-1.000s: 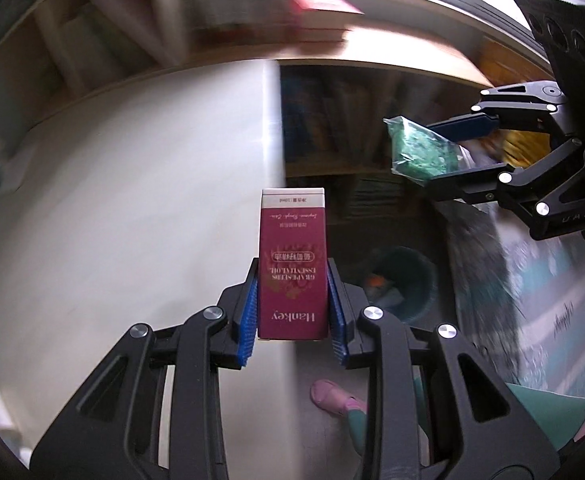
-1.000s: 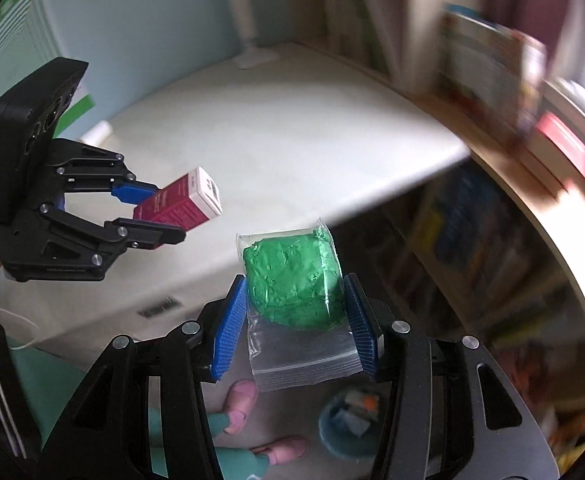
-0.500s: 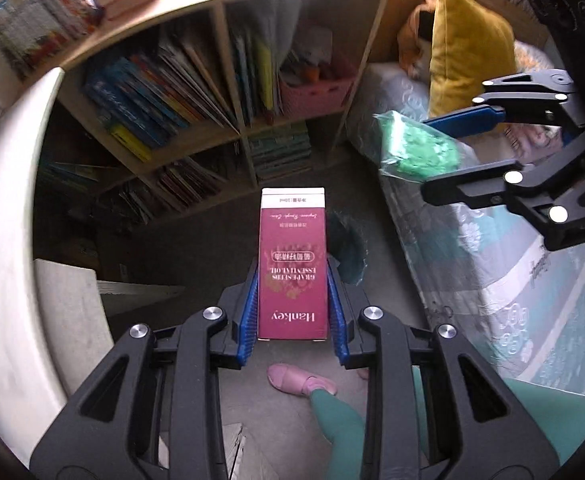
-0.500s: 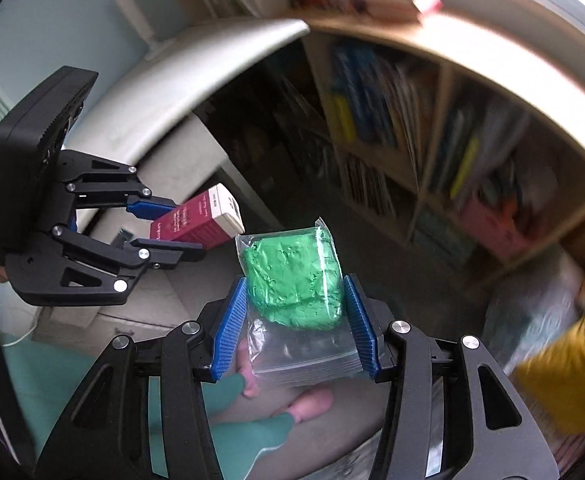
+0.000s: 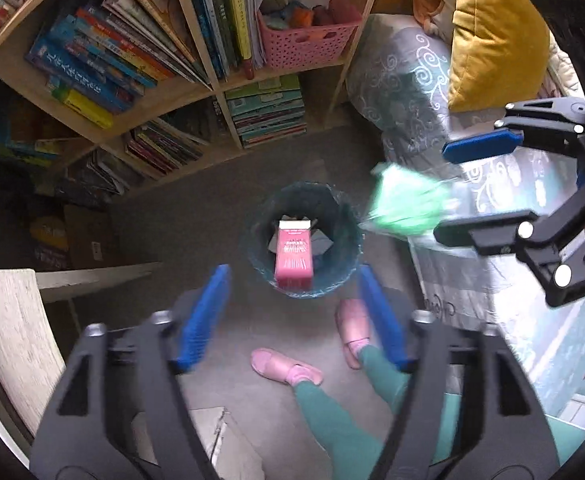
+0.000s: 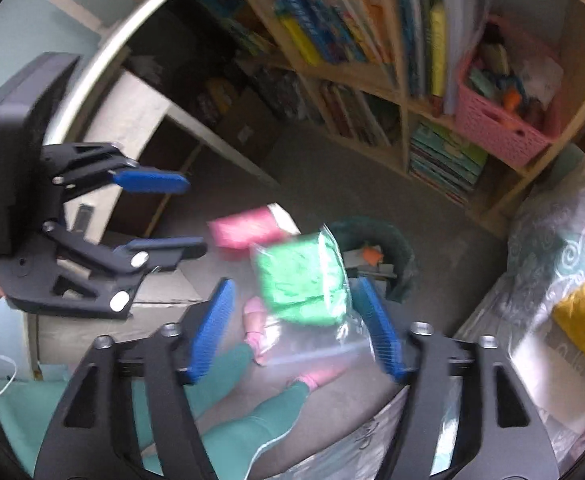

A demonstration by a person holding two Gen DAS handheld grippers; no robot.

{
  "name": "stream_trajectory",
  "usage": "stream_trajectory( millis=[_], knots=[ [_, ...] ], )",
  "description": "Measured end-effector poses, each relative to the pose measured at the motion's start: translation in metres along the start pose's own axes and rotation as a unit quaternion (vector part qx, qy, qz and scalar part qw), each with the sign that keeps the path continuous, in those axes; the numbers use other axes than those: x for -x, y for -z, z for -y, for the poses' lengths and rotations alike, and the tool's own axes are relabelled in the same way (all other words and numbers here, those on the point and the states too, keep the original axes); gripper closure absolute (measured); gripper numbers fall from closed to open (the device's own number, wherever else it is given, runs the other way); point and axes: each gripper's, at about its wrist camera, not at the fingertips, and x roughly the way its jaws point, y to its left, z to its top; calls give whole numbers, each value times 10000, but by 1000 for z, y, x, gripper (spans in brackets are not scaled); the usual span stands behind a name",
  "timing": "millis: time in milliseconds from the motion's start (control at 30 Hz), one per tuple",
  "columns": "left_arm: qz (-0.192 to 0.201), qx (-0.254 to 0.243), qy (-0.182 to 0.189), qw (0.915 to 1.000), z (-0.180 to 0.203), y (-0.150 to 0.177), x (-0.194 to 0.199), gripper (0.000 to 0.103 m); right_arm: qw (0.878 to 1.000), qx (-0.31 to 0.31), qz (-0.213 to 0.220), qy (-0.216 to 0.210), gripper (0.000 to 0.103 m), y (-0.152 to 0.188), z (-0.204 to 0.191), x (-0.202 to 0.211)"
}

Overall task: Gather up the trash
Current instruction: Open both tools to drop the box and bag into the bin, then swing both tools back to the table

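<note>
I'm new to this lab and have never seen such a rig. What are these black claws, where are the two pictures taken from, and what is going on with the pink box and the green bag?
The claws are two hand-held grippers, one in each of a person's hands, with a fisheye camera on each looking along its blue fingers. One picture is from the left gripper, pointing straight down, the other from the right gripper. Both sets of jaws are opening and grip nothing. The pink box, blurred, is falling into or just above the dark bin on the floor. The bag of green stuff sits loose between the right gripper's fingers beside the bin. Behind stand a bookshelf and a pink basket.
</note>
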Motion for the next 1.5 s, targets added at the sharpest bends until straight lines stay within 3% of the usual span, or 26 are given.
stream_trajectory(
  millis=[433,667,833,967,1133,1367,1500],
  knots=[
    [197,272,-128,9994,-14,28,36,25,9996,191,203,95,35,-3,-8,34],
    [542,681,-343,9956,-38,45,74,20,9975,586,384,-77,35,-24,-43,54],
    [836,1054,-797,9877,-64,70,112,12,9928,1031,523,-310,27,-51,-84,65],
    [1098,1549,-1069,9760,-90,98,145,8,9858,1490,541,-553,23,-79,-126,66],
    [1322,2285,-1384,9545,-133,145,180,7,9681,2310,461,-858,18,-118,-199,56],
    [1401,3344,-1766,9151,-193,231,215,7,9375,3243,286,-1233,17,-159,-311,25],
    [1387,3913,-2027,8869,-228,289,232,7,9181,3687,156,-1446,16,-174,-374,4]
  ],
)
